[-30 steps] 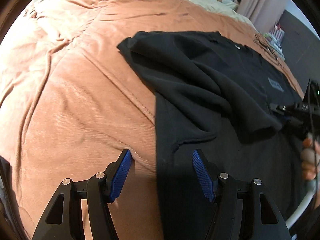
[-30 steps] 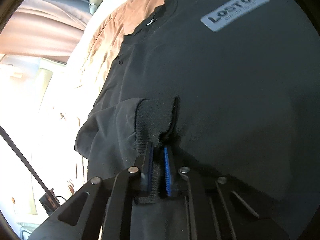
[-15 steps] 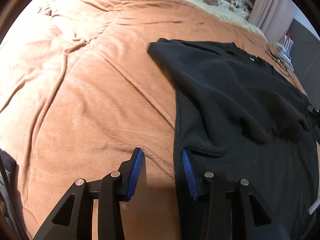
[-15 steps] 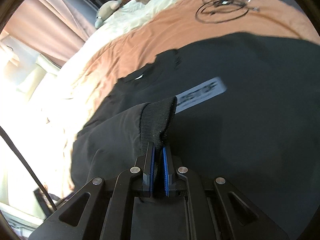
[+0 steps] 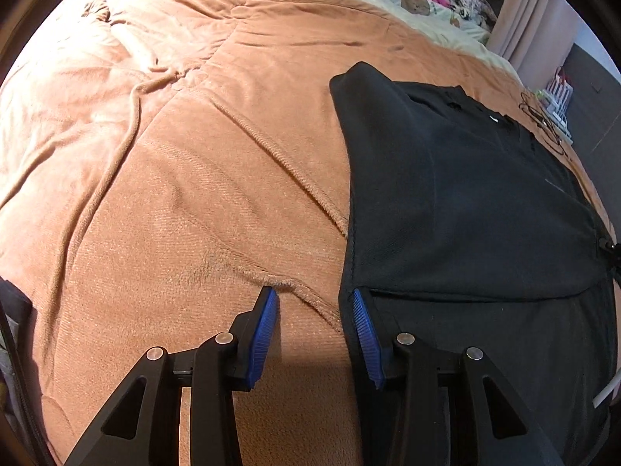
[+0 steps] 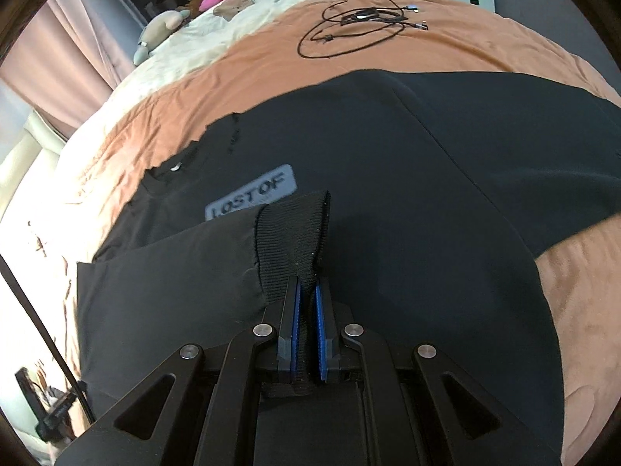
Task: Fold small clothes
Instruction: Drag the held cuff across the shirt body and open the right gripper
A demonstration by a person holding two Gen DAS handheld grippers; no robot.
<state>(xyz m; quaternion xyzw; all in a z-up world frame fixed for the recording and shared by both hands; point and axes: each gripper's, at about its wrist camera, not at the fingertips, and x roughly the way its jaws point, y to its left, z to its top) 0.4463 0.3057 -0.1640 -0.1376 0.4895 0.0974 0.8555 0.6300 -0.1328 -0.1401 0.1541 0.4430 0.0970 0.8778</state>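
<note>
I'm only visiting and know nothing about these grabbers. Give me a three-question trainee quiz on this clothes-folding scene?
1. True or false: the left gripper is clamped on fabric.
2. What does the right gripper hold? A) black cable B) ribbed sleeve cuff C) plush toy
3. Fill in: the black sweatshirt lies on an ____ blanket.

Key: 1 false, its jaws are open over the sweatshirt's edge. 2 B, the ribbed sleeve cuff. 3 orange.

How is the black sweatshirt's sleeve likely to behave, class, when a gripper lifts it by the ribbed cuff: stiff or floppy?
Probably floppy: the sleeve sags away from the ribbed cuff pinched in the right gripper. The cuff likely grips well, since its thick ribbing bunches between the pads. The black sweatshirt would probably drag rather than slide freely, lying on a plush blanket.
</note>
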